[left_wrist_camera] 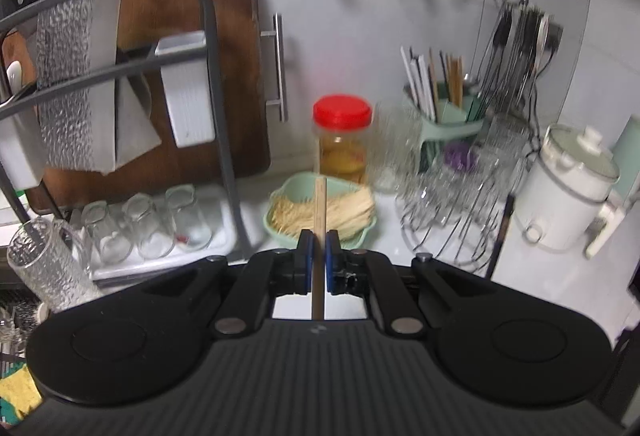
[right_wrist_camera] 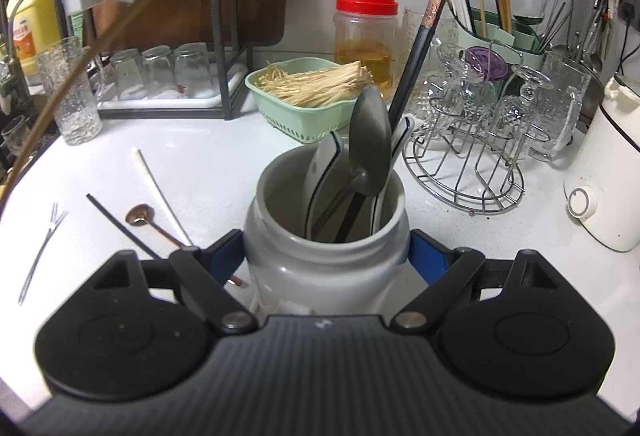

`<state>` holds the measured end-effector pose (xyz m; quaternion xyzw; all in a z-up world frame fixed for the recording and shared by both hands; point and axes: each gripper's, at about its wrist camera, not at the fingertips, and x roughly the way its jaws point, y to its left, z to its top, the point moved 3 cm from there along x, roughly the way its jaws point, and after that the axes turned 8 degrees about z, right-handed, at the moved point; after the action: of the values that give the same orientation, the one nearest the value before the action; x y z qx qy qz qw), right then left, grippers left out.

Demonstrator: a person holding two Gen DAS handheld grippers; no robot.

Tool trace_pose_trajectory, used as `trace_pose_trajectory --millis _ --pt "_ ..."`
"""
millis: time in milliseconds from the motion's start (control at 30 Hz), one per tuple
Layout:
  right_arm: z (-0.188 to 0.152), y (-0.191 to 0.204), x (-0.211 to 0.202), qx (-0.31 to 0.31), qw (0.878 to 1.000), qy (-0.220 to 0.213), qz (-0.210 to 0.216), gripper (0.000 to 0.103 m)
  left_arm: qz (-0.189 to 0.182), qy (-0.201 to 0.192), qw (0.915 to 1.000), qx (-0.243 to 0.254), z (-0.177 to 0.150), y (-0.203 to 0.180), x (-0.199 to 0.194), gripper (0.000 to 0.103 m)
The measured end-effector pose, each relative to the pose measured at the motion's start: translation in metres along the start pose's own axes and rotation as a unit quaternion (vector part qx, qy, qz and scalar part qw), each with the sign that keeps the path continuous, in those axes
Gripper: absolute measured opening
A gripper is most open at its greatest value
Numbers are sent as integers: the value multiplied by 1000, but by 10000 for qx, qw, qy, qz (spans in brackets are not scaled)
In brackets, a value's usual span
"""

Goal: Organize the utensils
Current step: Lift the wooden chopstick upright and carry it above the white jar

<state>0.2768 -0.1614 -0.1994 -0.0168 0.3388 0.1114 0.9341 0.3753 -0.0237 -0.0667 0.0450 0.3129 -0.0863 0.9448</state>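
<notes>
Utensils partly sorted. Grey jar, gripped at its shoulders between the right gripper jaws, stands on the white table and already holds one grey spoon, one black chopstick and what appear to be white spoons, number unclear. Left gripper, jaws closed on one wooden chopstick, is raised above the table. Four pieces lie loose left of the jar: one fork, one black stick, one copper spoon, one white chopstick. By this count, roughly half remains.
</notes>
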Motion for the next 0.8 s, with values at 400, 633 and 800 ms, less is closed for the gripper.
trace_pose_trajectory --millis 400,633,800 --pt "-2 -1 0 -28 9999 -96 94 90 -188 -176 9996 -65 28 -25 2 7" --pt "-2 -1 0 -14 9999 -86 90 90 -472 -531 9975 -39 54 -50 5 7" --pt "-1 0 1 75 9999 -96 52 90 -357 -790 9962 -37 67 -65 19 7"
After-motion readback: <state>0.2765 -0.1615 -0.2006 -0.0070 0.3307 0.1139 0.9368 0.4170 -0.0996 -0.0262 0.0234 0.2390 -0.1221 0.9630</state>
